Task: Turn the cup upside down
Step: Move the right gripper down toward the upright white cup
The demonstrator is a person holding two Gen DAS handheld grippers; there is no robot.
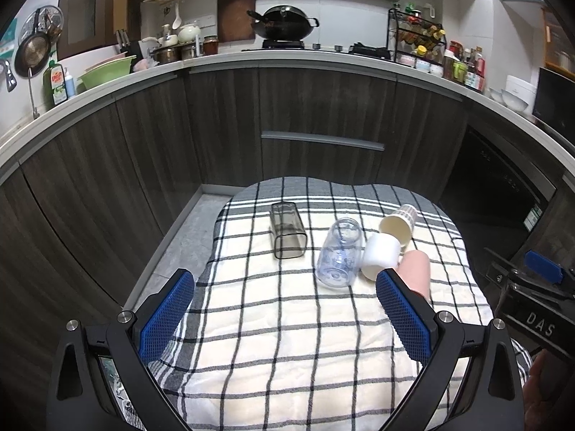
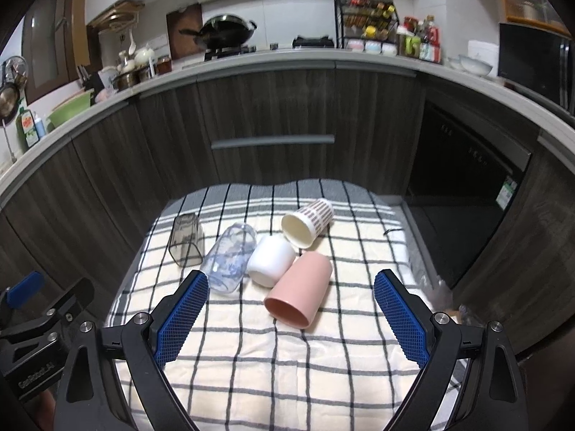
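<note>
**Five cups on their sides, both tools spread and empty**

On the checked cloth (image 2: 273,366) over the table lie a pink cup (image 2: 300,292), white cup (image 2: 269,260), clear printed cup (image 2: 230,256), smoky square cup (image 2: 187,240) and patterned paper cup (image 2: 309,224), clustered and partly touching. The right tool (image 2: 291,318) and left tool (image 1: 285,318) hover released, holding nothing. The pink cup looks light, rigid and smooth; grip it mid-body across the wall, since it may roll.

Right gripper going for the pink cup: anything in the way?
Nothing visible does. The right gripper is open, and the pink cup lies on its side straight ahead on the checked cloth; the white cup touches its far end.
</note>
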